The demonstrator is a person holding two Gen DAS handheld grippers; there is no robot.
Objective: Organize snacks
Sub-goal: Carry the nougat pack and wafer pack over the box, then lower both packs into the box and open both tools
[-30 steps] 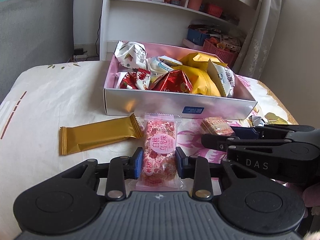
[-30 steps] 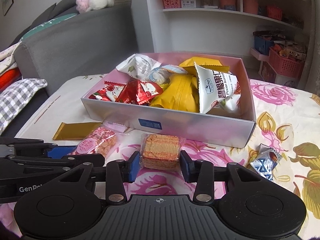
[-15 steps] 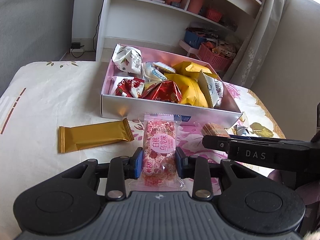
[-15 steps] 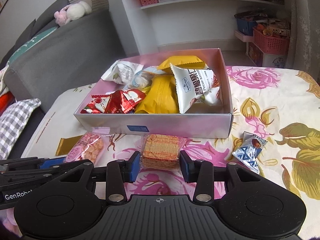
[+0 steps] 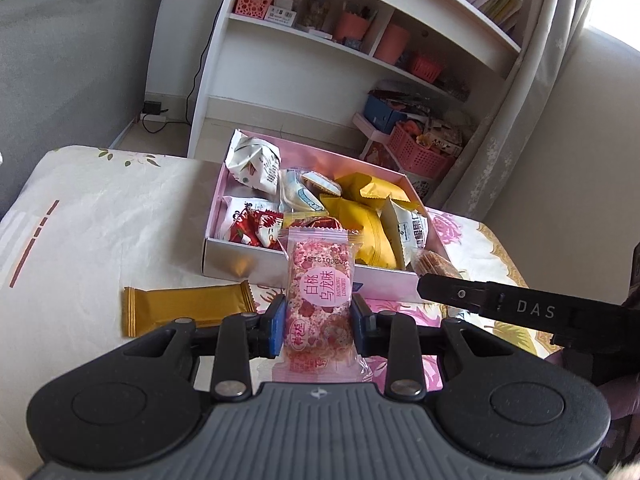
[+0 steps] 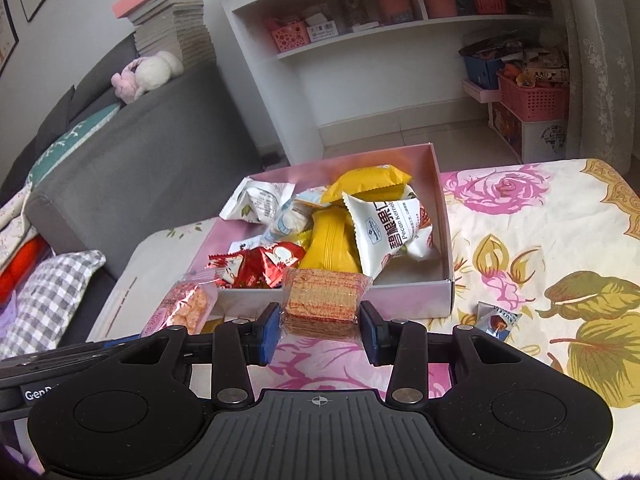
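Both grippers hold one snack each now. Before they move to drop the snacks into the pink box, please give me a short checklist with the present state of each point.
1. Left gripper closed on the pink rice-crisp bar in clear wrapper: ok, pads press both sides.
2. Right gripper closed on the tan wafer biscuit in clear wrapper: ok.
3. Both snacks lifted off the flowered tablecloth: ok, it seems.
4. Free space in the pink cardboard box: ok, a bare corner shows by the near right wall.
5. The two grippers apart from each other: ok, though close.
6. Snacks left on the cloth: not ok, the gold foil bar and the small blue-white candy remain.
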